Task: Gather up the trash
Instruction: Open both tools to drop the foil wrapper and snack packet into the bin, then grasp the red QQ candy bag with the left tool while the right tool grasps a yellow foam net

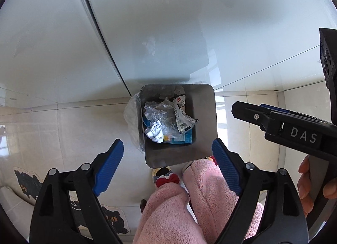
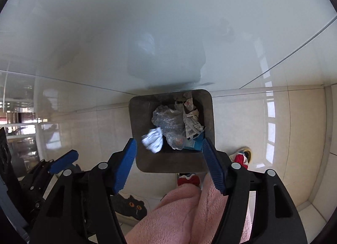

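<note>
Beige tiled floor point(image 1: 63, 130), glossy white cabinet fronts point(image 1: 168, 22) behind. Square metal bin point(image 1: 207, 121) stands on the floor right against the cabinet base, seen from almost straight above in both wrist views.

Trash sits in the bottom of the bin: crumpled clear plastic point(image 1: 158, 113), white crumpled wad point(image 1: 155, 132) at the near-left, printed wrapper with barcode point(image 1: 182, 117) on the right, blue packaging point(image 1: 183, 138) underneath. Clear bag point(image 1: 131, 117) bulges outside the bin's left wall.

Left gripper point(image 1: 168, 168) is above the bin's near edge, pointing steeply down, jaws spread wide, nothing between the blue pads point(image 1: 109, 166). Right gripper point(image 2: 168, 164) is likewise over the near edge, jaws apart, nothing pinched; the white wad point(image 2: 152, 141) shows between the pad tips but lies down in the bin, not touching them. In the left view the right gripper point(image 1: 248, 113) comes in from the right, and the person's fingers point(image 1: 307, 185) wrap its handle.

Below the grippers: pink fleece trouser legs point(image 1: 189, 197), slippers with red bows point(image 1: 166, 178), black cat-shaped mat point(image 2: 130, 206) on the floor to the left.
</note>
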`<state>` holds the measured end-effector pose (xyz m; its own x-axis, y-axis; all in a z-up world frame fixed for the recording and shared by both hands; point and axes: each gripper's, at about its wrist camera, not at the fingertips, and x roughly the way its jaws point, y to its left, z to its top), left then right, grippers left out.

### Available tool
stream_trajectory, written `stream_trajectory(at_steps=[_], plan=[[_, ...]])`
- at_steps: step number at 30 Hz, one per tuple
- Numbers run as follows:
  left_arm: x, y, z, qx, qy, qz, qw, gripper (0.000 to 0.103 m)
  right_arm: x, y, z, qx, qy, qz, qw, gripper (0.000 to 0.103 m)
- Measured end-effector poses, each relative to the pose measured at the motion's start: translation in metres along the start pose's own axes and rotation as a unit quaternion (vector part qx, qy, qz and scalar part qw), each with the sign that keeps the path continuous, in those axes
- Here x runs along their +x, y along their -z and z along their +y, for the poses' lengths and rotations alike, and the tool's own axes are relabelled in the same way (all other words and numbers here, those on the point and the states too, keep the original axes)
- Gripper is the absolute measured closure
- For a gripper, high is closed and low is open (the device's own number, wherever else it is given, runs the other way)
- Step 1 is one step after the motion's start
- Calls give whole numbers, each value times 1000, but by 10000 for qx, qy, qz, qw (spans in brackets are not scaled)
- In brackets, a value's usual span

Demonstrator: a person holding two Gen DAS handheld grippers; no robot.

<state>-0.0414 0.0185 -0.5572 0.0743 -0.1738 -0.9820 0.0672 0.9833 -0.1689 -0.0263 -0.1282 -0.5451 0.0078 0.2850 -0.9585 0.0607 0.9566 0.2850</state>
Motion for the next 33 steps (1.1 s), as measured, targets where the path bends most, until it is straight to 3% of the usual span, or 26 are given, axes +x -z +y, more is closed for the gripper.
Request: stream_trajectory(at_steps=[7, 13, 24, 33], plan=[[-57, 5, -5, 4, 32, -163, 9999, 14, -59, 9, 4, -63, 131, -245, 9996, 19], [-129, 11, -15, 169, 52, -536, 9984, 10, -141, 24, 8, -189, 264, -705, 9970, 4], [-250, -18, -59, 587, 132, -1528, 9864, 8, -282, 30, -16, 94, 180, -1697, 9853, 4], [-306, -67, -100, 831, 251, -2000, 9759, 8, -360, -5, -27, 47, 402, -2549, 9661, 4]])
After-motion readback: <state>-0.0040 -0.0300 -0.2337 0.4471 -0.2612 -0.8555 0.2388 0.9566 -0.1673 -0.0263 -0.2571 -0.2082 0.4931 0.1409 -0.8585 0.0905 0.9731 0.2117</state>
